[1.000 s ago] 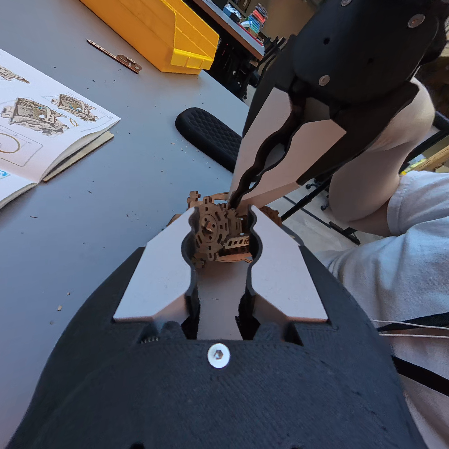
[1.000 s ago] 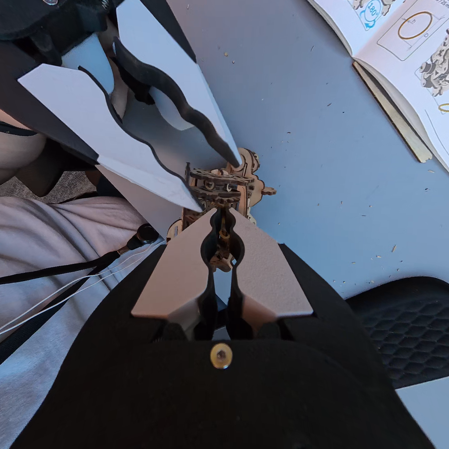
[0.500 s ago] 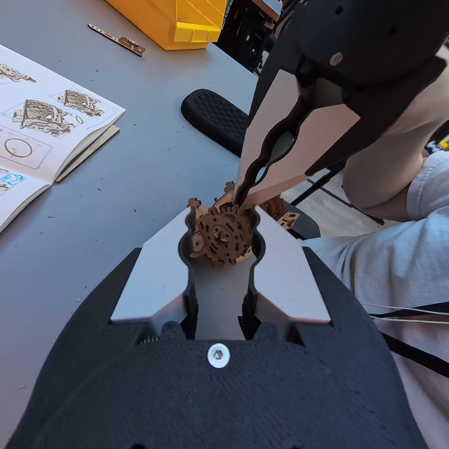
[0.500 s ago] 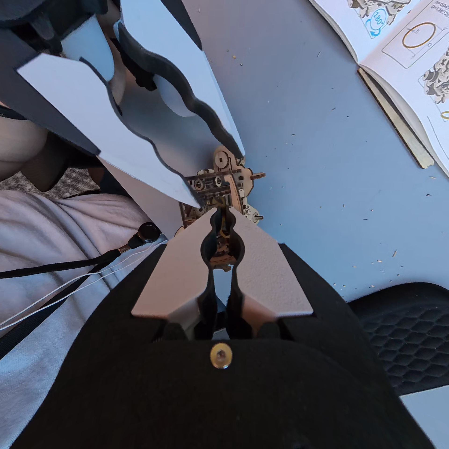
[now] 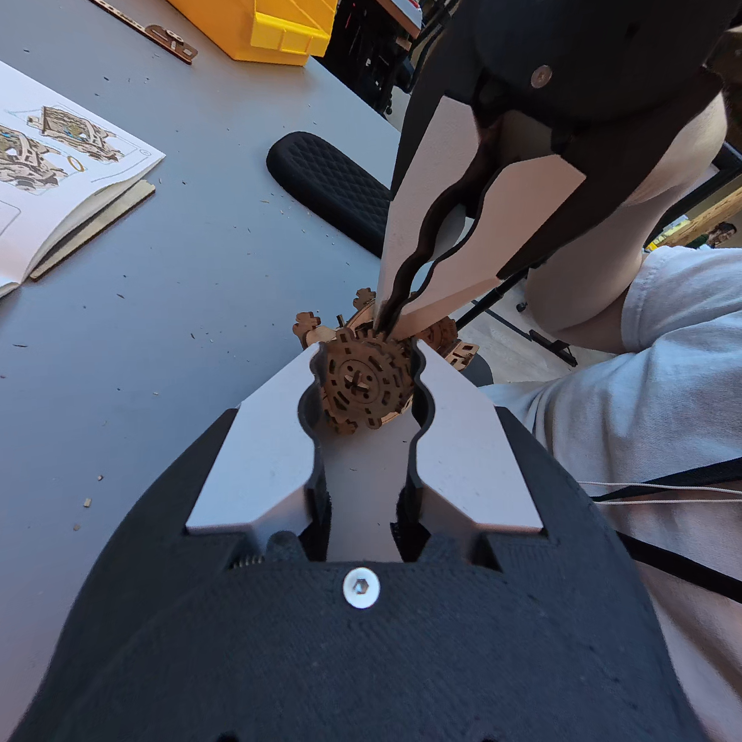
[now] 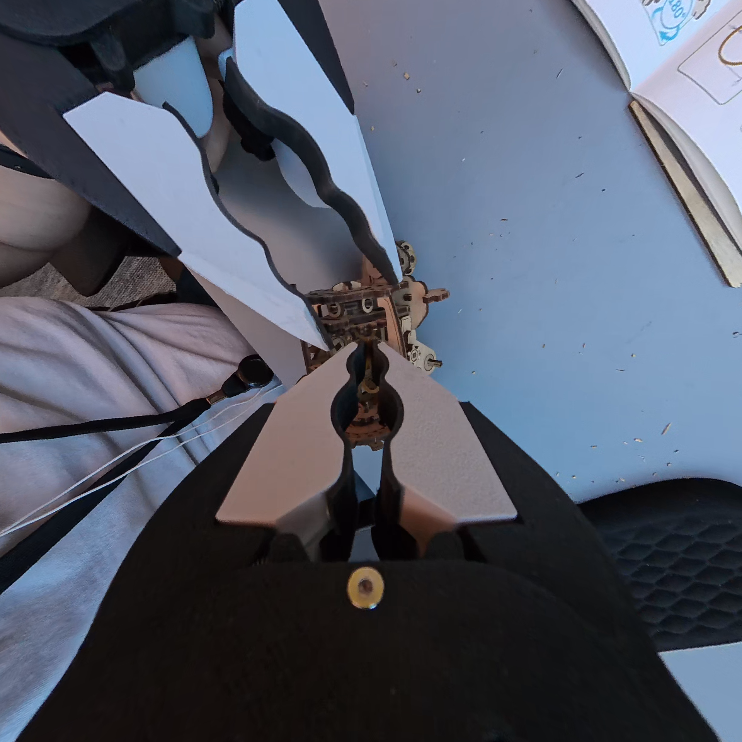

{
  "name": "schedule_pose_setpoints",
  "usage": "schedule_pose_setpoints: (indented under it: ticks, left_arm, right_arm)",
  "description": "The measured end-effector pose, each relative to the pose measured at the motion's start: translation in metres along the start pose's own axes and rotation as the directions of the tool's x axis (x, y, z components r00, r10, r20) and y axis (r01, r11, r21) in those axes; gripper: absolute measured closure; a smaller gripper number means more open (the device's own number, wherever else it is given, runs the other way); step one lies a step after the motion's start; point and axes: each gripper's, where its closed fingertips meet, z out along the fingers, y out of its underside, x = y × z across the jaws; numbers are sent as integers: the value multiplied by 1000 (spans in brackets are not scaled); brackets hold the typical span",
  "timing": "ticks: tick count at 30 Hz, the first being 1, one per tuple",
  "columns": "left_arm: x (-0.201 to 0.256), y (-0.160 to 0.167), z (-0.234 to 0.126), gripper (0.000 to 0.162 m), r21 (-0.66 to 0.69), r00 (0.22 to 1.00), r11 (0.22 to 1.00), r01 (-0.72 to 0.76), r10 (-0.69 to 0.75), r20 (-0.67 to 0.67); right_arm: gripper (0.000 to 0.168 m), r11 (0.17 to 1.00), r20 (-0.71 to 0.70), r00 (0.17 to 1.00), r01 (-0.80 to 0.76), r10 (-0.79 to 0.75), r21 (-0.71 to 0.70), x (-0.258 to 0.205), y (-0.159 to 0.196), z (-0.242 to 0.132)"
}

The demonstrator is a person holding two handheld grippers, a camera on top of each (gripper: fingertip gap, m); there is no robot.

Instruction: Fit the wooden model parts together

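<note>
Over the table edge, left gripper (image 5: 363,353) clamps the wooden gear model (image 5: 367,385); right gripper (image 6: 367,347) pinches a small part narrowly. Best pressed straight, gently.

Grey surface (image 5: 168,321), matte, flecked with small wood chips, lit by bright daylight. Open instruction booklet (image 5: 60,160) lies at its left. Yellow plastic bin (image 5: 257,28) stands at the far edge, a black padded rest (image 5: 329,188) near the surface's right edge. Beyond the edge: pale floor (image 5: 506,345), dark cluttered shelving (image 5: 377,52).
</note>
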Motion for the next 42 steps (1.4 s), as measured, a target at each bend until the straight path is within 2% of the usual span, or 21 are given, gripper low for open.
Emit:
schedule_pose_setpoints:
  ticks: [16,22,37,42]
  left_arm:
    - [0,0,-1,125,27,999,999,22,-21,-49]
    - [0,0,-1,126,32,998,999,17,-16,-53]
    - [2,0,-1,127,40,999,999,-10,12,-47]
    - [2,-1,-2,128,45,999,999,-20,22,-38]
  right_arm:
    - [168,999,64,998,13,-11,-37,-4,6,6]
    - [168,998,115,992,-43,49,-52,-5,6,4]
    - [168,981,117,986,-100,120,-168,-6,10,3]
    - [168,984,109,989,-81,99,-160,-5,6,3]
